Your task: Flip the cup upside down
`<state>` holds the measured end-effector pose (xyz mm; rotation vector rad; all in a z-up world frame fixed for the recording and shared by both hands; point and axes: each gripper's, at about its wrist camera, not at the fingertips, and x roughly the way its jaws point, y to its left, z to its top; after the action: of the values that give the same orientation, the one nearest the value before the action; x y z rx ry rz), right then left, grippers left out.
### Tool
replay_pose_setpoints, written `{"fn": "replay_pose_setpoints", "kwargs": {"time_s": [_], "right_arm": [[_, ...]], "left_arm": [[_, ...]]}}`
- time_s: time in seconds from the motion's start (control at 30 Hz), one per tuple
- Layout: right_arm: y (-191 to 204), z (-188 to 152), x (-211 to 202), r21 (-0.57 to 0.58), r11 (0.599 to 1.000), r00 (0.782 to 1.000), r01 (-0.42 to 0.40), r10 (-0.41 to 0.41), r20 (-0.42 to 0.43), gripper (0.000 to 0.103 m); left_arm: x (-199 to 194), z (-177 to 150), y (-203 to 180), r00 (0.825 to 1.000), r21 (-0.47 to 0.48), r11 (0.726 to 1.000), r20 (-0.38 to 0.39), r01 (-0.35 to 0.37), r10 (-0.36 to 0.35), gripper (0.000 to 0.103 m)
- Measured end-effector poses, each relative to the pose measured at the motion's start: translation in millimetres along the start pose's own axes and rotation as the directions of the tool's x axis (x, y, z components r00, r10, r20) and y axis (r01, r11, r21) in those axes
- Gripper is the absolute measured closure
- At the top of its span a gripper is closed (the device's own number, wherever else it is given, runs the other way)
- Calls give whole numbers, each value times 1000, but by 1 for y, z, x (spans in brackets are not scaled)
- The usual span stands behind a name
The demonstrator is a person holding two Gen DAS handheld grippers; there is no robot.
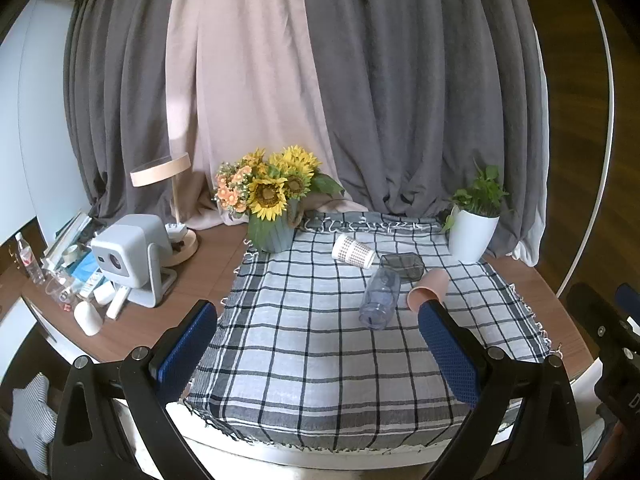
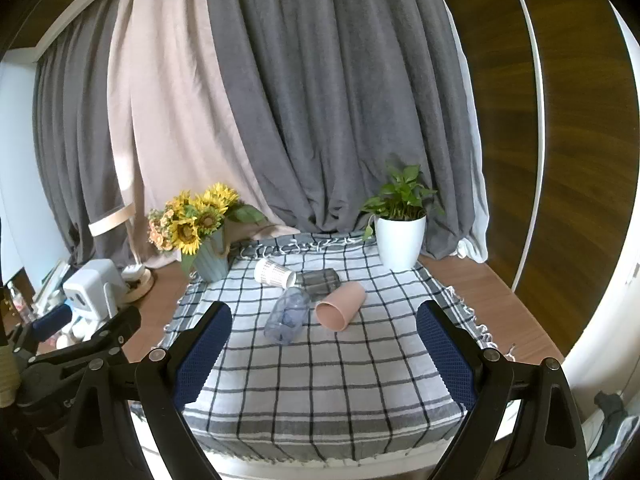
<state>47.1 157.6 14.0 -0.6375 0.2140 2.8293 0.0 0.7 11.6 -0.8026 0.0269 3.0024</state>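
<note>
Grippers first: your left gripper [image 1: 318,322] and right gripper [image 2: 324,322] both hover above the near edge of the table, jaws spread wide, nothing between the blue pads.

Under them you have a checked cloth [image 2: 320,372] covering most of a wooden table [image 2: 500,300], its fringe hanging off the near side.

Mid-cloth, four cups lie on their sides in a loose cluster. Nearest you is the clear cup [image 2: 287,316], mouth toward you. Just to its right lies the pink cup [image 2: 340,306], mouth also facing you; in the left wrist view your right finger hides part of it. Behind those two sit a smoky grey cup [image 2: 320,279] and a white dotted cup [image 2: 274,273], the grey one close against the clear and the pink.

Farther back, a sunflower vase [image 2: 208,260] stands at the cloth's left corner and a white plant pot [image 2: 400,242] at the right.

Off the cloth to your left: a small projector [image 1: 130,254], a lamp [image 1: 172,196] and clutter.

Grey and beige curtains [image 2: 320,100] close the room behind; a dark wood panel [image 2: 580,160] runs along the right.
</note>
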Motion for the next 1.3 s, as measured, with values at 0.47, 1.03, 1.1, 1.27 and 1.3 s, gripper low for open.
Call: {"fn": "replay_pose_setpoints", "kwargs": {"time_s": [0.47, 1.03, 1.1, 1.27, 1.3], "right_arm": [[-1, 2, 4, -1, 1000, 1000, 0, 0, 3, 9], [-5, 4, 8, 0, 1000, 1000, 8, -8, 5, 9], [-6, 4, 10, -2, 1000, 1000, 5, -5, 3, 9], [-9, 3, 13, -5, 1000, 1000, 1, -1, 2, 9], [-10, 3, 16, -8, 1000, 1000, -1, 1, 1, 9]], "left_arm": [[4, 3, 0, 1000, -4, 1000, 4, -4, 4, 0], [7, 4, -1, 999, 19, 999, 4, 44, -44, 0], [9, 4, -2, 999, 16, 999, 2, 42, -42, 0], [14, 1, -6, 999, 12, 999, -5, 36, -36, 0], [17, 1, -6, 999, 11, 999, -9, 33, -32, 0]]}}
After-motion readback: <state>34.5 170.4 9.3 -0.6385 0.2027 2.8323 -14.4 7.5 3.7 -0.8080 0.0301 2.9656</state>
